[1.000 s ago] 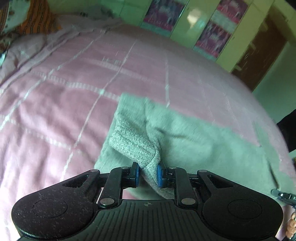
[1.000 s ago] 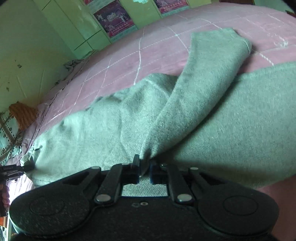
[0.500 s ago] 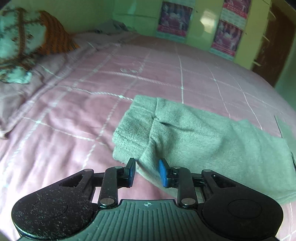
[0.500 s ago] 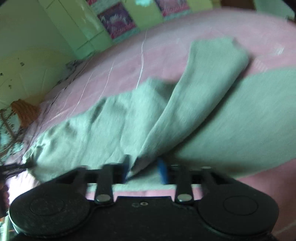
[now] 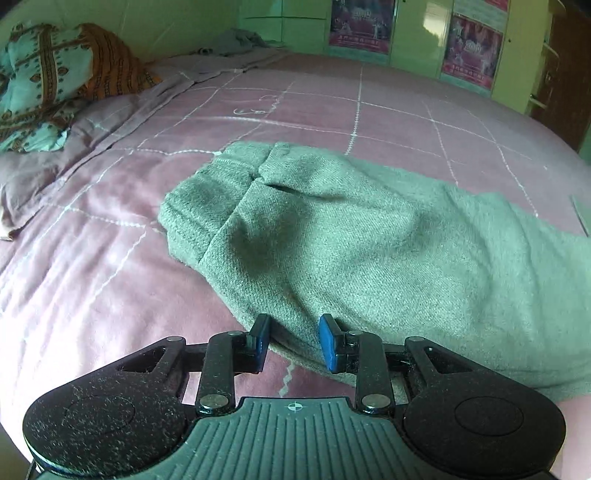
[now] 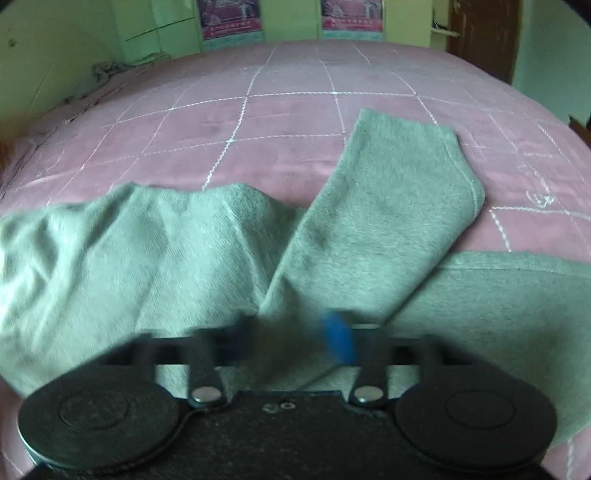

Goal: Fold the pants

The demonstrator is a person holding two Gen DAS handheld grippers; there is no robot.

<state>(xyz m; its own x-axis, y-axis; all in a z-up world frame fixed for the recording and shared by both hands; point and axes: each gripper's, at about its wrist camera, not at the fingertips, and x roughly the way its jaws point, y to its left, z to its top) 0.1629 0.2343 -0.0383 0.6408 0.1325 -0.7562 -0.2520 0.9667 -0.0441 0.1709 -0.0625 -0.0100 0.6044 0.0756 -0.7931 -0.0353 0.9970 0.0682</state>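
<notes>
Pink quilted bed [image 5: 110, 277] w/ white stitched squares carried everything; grey-green pants [image 5: 369, 240] lay spread across it, close under both cameras.

Nearest in the left wrist view, the left gripper [image 5: 294, 341] sat low over the near hem edge. Its fingers had just been opening and stood a little apart. The pants' edge ran between the blue pads, but they weren't pinching it.

In the right wrist view the right gripper [image 6: 291, 339] was badly smeared by blur. Its fingers had just been snapping closed w/ a ridge of cloth rising between them. It likely had a pinch on the pants, though blur hid the pad contact itself.

Beyond that, one leg [image 6: 388, 206] lay folded back at an angle over the rest, its cuff end resting on bare quilt. In the left view the far end of the garment bunched into a thick rolled lump.

Farther off were a patterned pillow [image 5: 44, 81] at the bed's left, then green cupboard doors w/ posters [image 5: 360, 22].

Handling, as a guess: soft fleecy knit, light, limp, no stiffness, so it would sag and drag from any single pinch. It probably grips well and isn't slippery or fragile. Best hold would be at edges or corners (hem, cuff, waistband), both layers together, one gripper per corner to keep the fold square.
</notes>
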